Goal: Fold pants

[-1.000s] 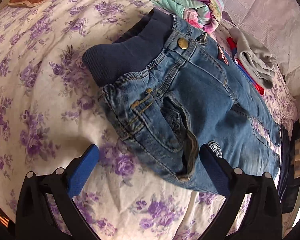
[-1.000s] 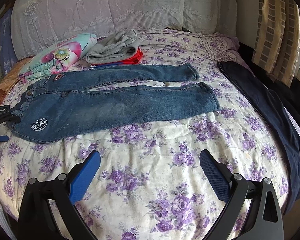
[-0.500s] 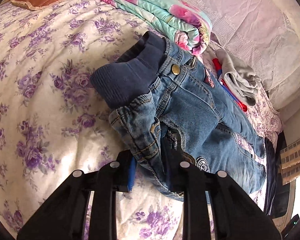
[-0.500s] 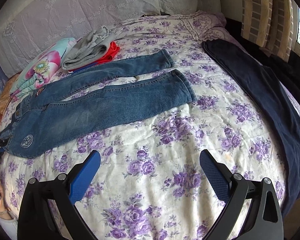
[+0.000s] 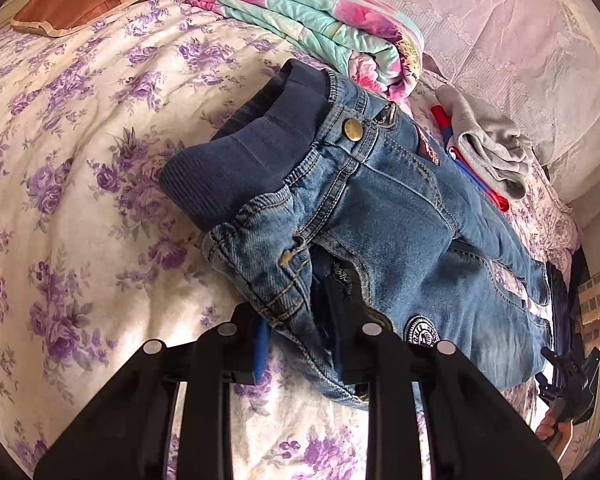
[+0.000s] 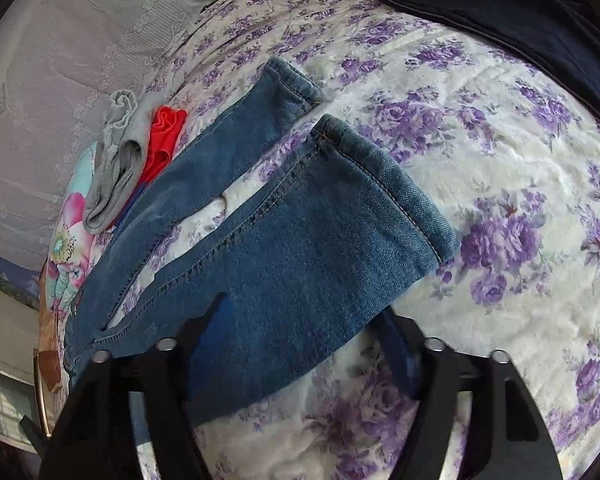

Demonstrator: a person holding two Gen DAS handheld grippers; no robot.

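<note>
The blue jeans (image 5: 384, 216) are laid flat on the floral bed (image 5: 80, 184), legs stretched toward the far right. Their waist corner is pinched by the left claw (image 5: 300, 344), pressed together on the denim. The near leg's lower part (image 6: 300, 280) is straddled by the spread right claw (image 6: 304, 344). A folded quilt (image 5: 316, 24) and grey clothes (image 5: 488, 144) are seen just beyond the jeans.

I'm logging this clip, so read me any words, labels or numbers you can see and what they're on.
No text can be read.
Round patch on the jeans: lettering too blurred.
Red tag near the waistband: too small.
Brass button: no legible marking.
</note>
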